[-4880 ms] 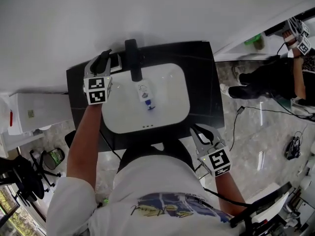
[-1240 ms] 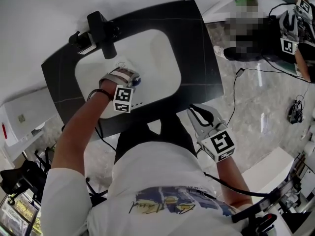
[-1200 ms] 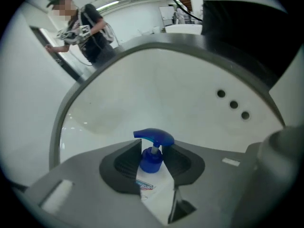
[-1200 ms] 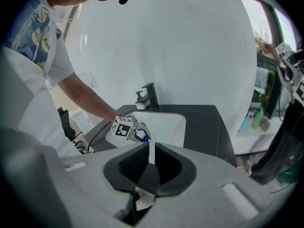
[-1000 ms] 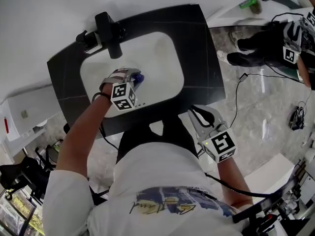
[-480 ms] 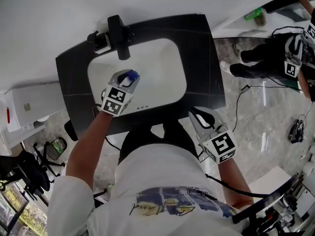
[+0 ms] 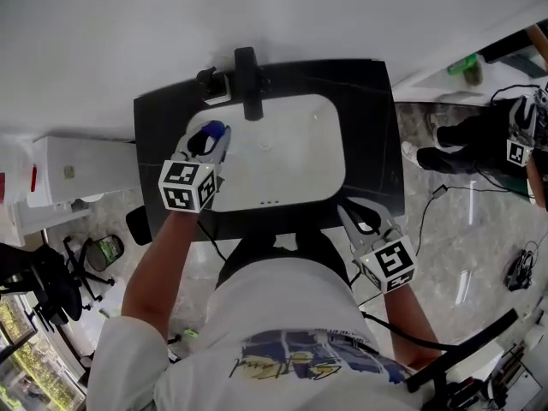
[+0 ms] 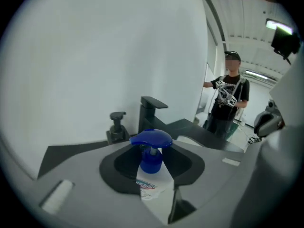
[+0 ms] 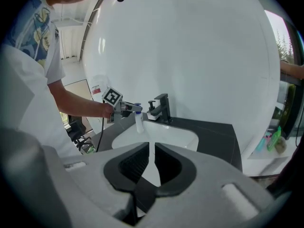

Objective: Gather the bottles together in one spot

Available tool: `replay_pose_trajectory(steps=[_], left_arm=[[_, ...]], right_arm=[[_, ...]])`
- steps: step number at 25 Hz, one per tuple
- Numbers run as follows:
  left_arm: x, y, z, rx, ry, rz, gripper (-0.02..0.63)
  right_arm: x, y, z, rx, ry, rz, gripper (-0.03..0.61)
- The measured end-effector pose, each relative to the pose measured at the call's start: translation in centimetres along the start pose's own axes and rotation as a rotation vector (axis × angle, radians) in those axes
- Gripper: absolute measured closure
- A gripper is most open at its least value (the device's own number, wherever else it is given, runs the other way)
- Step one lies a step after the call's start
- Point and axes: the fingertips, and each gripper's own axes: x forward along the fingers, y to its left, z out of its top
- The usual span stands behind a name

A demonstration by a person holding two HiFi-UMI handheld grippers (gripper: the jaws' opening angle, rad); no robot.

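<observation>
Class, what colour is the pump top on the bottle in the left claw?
Blue; the pump top of the bottle shows best in the left gripper view.

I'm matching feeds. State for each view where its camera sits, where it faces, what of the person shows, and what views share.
Head view: on the person's head, facing steeply down at the sink; torso, left gripper, right gripper show.
Left gripper view: on that gripper, facing faucet and wall; only its jaws show, closed on the pump bottle.
Right gripper view: on that gripper, facing across the sink; its shut, empty jaws and the left arm show.
Shared: all three show pump bottle and faucet.
</observation>
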Motion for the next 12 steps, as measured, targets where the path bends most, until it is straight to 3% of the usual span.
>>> replay_pose_trajectory(steps=[6, 12], left_arm=[[-1.9, 6.5, 3.0, -0.105, -0.076, 0.161, 0.482], [-2.0, 10.8, 4.9, -0.158, -0.133, 0.25, 0.483]], right_arm=[[1.4, 0.5, 1.3, -0.022, -0.004, 0.02, 0.54], [2.3, 0.9, 1.8, -0.027, 0.005, 0.02, 0.54]])
